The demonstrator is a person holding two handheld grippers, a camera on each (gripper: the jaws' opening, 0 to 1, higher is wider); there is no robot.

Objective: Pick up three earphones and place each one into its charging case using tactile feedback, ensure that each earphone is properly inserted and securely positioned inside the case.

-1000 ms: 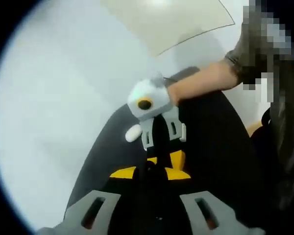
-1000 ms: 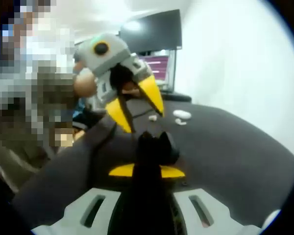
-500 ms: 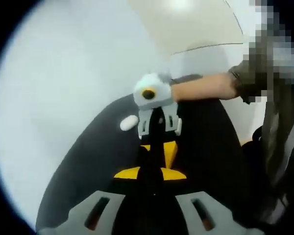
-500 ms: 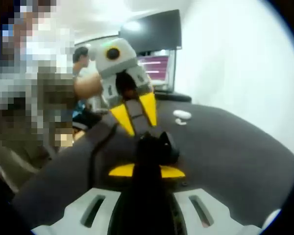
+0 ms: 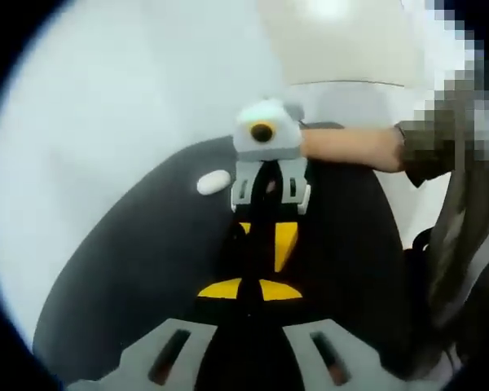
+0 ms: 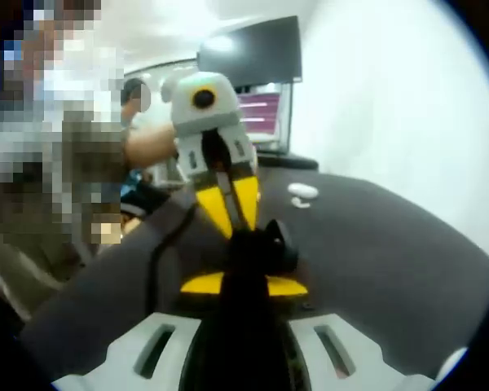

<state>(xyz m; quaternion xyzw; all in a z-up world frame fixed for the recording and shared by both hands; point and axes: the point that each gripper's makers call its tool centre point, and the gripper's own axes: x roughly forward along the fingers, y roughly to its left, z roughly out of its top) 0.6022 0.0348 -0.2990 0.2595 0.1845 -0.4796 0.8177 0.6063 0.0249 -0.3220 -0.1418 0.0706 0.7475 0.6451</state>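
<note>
Our right gripper [image 6: 243, 238] clenches a black charging case [image 6: 257, 244]; our left gripper's [image 6: 228, 213] nearly closed yellow jaws might jab it loose.

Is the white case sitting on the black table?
Yes, the white case lies on the black table, beside the right gripper.

Both views face each other closely across the dark table [image 5: 130, 269], each framing the opposite tool.

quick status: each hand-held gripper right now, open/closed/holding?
Left hand-held gripper: jaws shut, yellow tips together; anything pinched between them cannot be told.
Right hand-held gripper: jaws shut, meeting the left's tips; holding cannot be told.
</note>
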